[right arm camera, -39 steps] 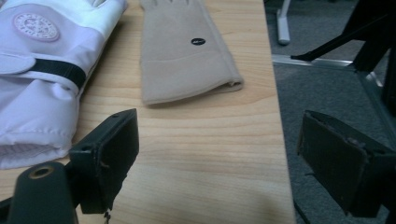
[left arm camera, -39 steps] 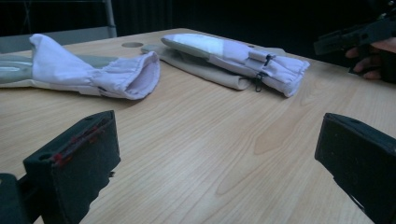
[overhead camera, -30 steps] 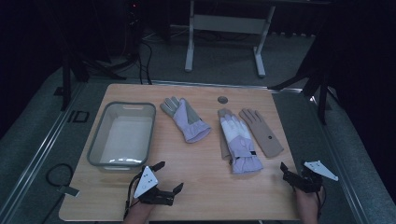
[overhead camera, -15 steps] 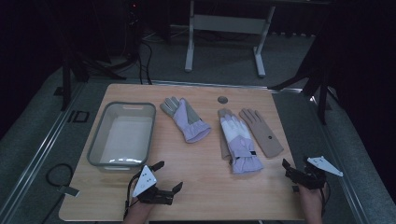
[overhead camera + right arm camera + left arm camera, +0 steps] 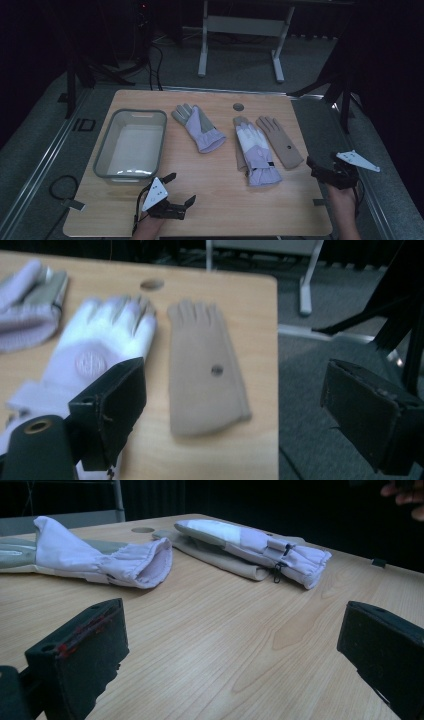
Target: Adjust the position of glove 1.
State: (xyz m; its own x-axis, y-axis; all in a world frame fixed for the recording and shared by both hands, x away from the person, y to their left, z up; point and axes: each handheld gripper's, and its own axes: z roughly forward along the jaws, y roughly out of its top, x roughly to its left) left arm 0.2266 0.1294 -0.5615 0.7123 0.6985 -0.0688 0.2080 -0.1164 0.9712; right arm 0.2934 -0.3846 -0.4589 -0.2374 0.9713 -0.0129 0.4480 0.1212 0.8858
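The tan glove (image 5: 279, 141) lies flat at the table's (image 5: 215, 210) 3 o'clock edge, just beside a white-and-lilac glove (image 5: 255, 152) under which a second tan glove is largely hidden. A round emblem on the white glove is too blurred to be read. The right gripper (image 5: 320, 170), jaws wide apart, is held past the edge. The left gripper (image 5: 181, 189), jaws apart, empty, is held at 6 o'clock. A third glove (image 5: 199, 127) and grey tub (image 5: 131, 145) lie at 10 o'clock. The light wood top is ringed by grey carpet and dark surroundings.

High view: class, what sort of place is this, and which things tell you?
Probably a lab or recording studio: a lone wooden table on grey carpet, dark curtained surroundings, and hand-held tongs trailing cables.
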